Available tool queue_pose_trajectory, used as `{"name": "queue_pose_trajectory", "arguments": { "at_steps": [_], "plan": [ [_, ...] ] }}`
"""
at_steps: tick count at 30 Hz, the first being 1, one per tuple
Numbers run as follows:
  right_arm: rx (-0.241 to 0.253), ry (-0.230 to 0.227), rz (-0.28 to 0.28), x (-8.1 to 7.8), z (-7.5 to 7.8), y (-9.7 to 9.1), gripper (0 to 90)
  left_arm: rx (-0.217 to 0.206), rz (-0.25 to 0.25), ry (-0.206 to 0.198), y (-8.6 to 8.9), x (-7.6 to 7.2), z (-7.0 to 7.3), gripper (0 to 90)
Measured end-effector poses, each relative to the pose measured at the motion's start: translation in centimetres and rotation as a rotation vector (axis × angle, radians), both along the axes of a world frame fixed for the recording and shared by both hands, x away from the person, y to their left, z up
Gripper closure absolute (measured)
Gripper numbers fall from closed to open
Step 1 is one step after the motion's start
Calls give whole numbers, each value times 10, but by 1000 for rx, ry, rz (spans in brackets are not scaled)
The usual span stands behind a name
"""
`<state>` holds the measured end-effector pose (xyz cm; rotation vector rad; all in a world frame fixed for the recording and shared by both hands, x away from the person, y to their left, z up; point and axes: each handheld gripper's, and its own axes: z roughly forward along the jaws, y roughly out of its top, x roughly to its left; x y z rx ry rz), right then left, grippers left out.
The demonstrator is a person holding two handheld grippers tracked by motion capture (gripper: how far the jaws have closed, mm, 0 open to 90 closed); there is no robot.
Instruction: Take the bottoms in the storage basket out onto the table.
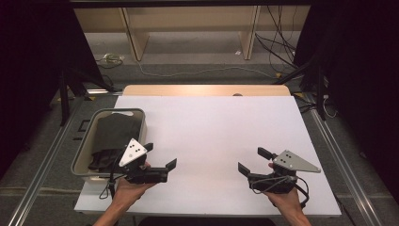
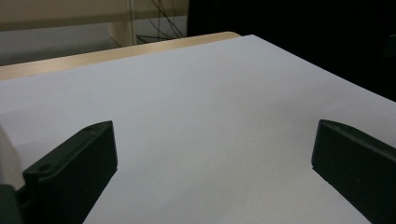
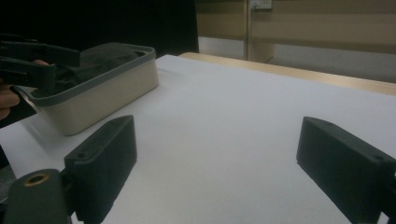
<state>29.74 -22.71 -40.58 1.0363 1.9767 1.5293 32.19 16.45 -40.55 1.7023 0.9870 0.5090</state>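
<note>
White sheeting is spread over the bench (image 1: 211, 136), and one grey-rimmed tub (image 1: 82, 155) of dark cloth (image 1: 113, 136) is set at its left edge. Just beside it the left tongs (image 1: 162, 155) are held spread and empty. Well apart, the right tongs (image 1: 249, 161) are likewise spread, with open surface between the two.

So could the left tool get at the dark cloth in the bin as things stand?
Probably yes. The left tool is open and holds nothing, right beside the bin, whose top is uncovered. The dark cloth lies exposed, with nothing in the way.
</note>
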Motion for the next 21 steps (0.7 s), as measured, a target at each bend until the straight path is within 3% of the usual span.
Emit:
{"name": "queue_pose_trajectory", "arguments": {
  "at_steps": [1,4,9,13,16,19,21],
  "plan": [
    [-11,0,-1,0,0,0,130,-6,25,3,4,3,3,0],
    [-10,-1,0,-1,0,1,130,-5,26,16,9,8,7,0],
    [-19,-8,0,-1,0,2,130,-6,72,36,18,19,10,0],
    [-19,-9,0,0,1,1,130,34,153,98,28,40,18,0],
    [-24,-8,2,0,1,1,130,29,198,120,34,50,23,1],
    [-26,-1,6,1,0,2,130,104,241,143,37,64,22,1],
    [-28,-2,9,1,0,2,130,100,262,152,39,69,22,1]
  ]
}}
